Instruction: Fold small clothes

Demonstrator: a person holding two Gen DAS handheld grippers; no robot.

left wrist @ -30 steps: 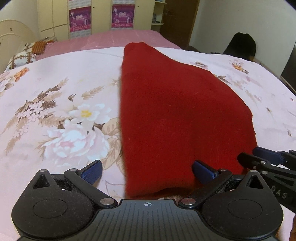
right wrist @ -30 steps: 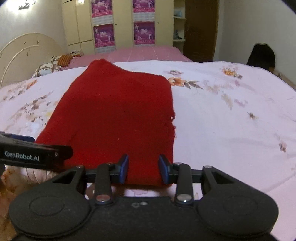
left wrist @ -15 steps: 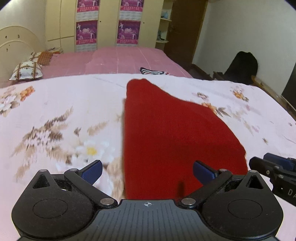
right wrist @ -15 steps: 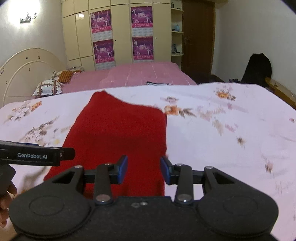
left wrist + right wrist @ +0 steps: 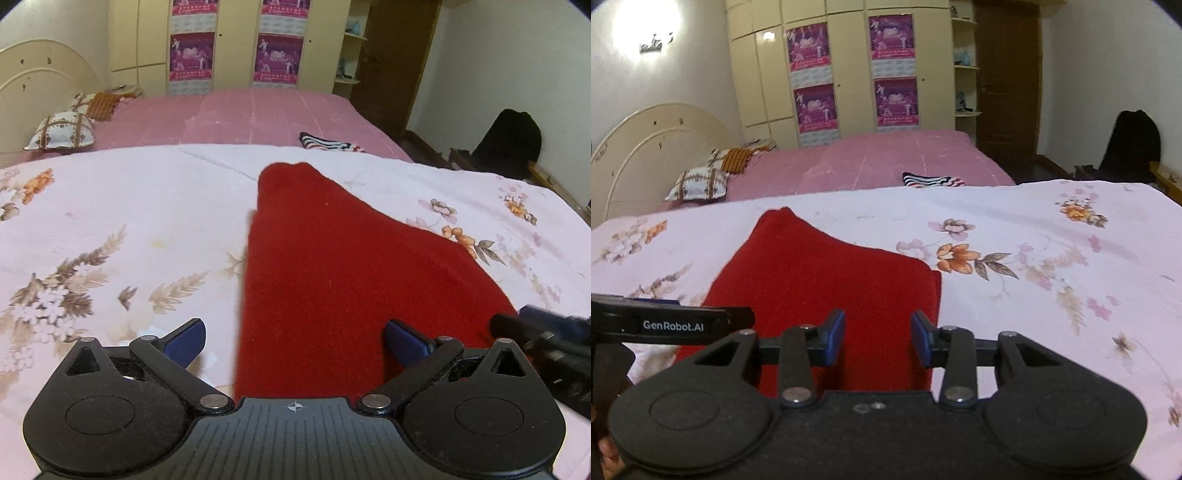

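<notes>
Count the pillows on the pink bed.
2: a checkered white pillow nearest the headboard's foot, and an orange-striped pillow just behind it. More may be hidden.

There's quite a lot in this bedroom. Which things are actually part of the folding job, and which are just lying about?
Part of the job:
- flat red knitted garment on the floral white bedsheet
- left tongs, open
- right tongs, open

Just lying about:
- black-and-white striped cloth on the pink bed
- patterned square pillow
- black bag by the wall

Cream wardrobe (image 5: 842, 74) with purple posters, brown door (image 5: 1006, 81), perhaps a wall lamp (image 5: 646, 33) glaring
</notes>
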